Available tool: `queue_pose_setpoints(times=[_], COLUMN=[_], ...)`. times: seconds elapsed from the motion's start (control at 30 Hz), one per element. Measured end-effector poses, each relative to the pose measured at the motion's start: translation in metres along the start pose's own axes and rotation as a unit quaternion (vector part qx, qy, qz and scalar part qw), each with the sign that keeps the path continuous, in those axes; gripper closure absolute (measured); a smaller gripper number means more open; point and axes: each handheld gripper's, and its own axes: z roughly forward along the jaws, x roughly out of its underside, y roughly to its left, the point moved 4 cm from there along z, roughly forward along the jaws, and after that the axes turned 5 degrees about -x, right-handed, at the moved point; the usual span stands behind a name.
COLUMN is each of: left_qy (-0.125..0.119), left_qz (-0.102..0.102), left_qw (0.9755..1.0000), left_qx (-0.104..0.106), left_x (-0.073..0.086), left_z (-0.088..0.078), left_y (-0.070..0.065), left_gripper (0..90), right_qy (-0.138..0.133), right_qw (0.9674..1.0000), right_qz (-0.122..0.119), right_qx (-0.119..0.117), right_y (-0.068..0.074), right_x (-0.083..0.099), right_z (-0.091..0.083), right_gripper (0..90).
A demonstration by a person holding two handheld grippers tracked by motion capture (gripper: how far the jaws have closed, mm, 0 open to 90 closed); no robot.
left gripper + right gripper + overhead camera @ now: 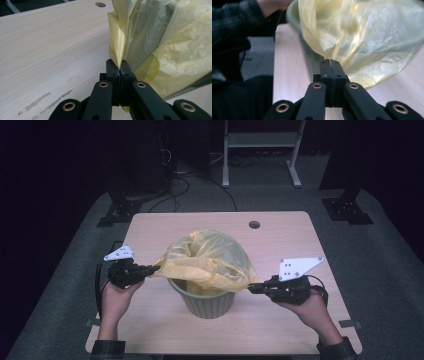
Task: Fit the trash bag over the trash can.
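Left gripper [153,268]: I had its jaws pressed fully together on a pinched fold of the yellow bin liner [210,259]; in the left gripper view [120,68] the film ran straight down into the seam between the two black pads.
Right gripper [253,288]: I had it clamped just as tight on the opposite edge of the liner; in the right gripper view [330,64] a thin twist of yellow plastic [362,37] disappeared between the closed pads.
Left hand [116,300]: it came in from the bottom left of the high view, holding its gripper level and pointing toward the bin.
Right hand [310,312]: it came in from the bottom right, with the grey three-cornered plate [299,267] standing above it.
Bin liner: it was stretched sideways between my two grippers and puffed up in a loose dome over the mouth of the bin, partly tucked inside.
Waste bin [209,302]: pale green and ribbed, it stood upright near the middle of the table, between the two grippers.
Table [280,240]: light wood grain, with a small round hole [254,224] near its far edge, well apart from the bin.
Beyond the table: grey floor, dark stands and loose cables.
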Motion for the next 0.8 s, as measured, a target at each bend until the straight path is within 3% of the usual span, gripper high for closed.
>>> queue_pose_setpoints(times=[0.27, 0.47, 0.53, 0.6, 0.63, 0.8], left_qy=[-0.004, -0.001, 0.008, 0.037, 0.042, 0.064], left_qz=[-0.012, 0.005, 0.014, 0.026, 0.023, 0.01], left_qw=[0.9999, 0.9992, 0.9993, 0.999, 0.9988, 0.9979], left_qx=[0.01, 0.039, 0.033, 0.004, 0.002, -0.01], left_x=[0.01, 0.002, 0.0, 0.003, 0.004, 0.016], left_z=[0.001, 0.007, 0.007, 0.012, 0.015, 0.03], left_y=[-0.001, -0.015, -0.02, -0.018, -0.017, -0.006], left_gripper=[89.0, 86.3, 85.9, 87.7, 88.0, 88.4], right_qy=[0.055, 0.104, 0.131, 0.162, 0.167, 0.166], right_qw=[0.998, 0.994, 0.9908, 0.9865, 0.9854, 0.9851], right_qz=[0.003, 0.016, 0.019, 0.02, 0.025, 0.044], right_qx=[-0.03, -0.031, -0.03, -0.014, -0.016, -0.011], right_y=[0.012, 0.005, 0.002, 0.0, -0.001, -0.009], right_x=[0.029, 0.047, 0.056, 0.066, 0.071, 0.082], right_z=[0.027, 0.05, 0.059, 0.067, 0.071, 0.072], right_gripper=[90.0, 90.0, 90.0, 90.0, 90.0, 90.0])
